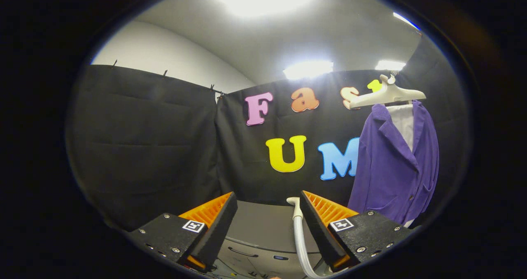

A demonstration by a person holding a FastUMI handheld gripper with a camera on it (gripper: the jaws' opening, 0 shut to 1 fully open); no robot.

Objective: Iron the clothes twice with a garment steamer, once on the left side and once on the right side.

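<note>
A purple jacket (pixel 393 168) hangs over a white shirt (pixel 403 124) on a pale hanger (pixel 387 94), beyond and to the right of my fingers. My gripper (pixel 268 201) is open, with nothing between its fingers. A white steamer hose (pixel 299 240) rises from below, just inside the right finger (pixel 325 221), and ends in a small bent tip. The steamer head itself is hidden.
A grey cabinet-like unit (pixel 263 233) with a handle slot lies below and between the fingers. Black cloth walls close the booth on the left and behind. Bright ceiling lights shine overhead.
</note>
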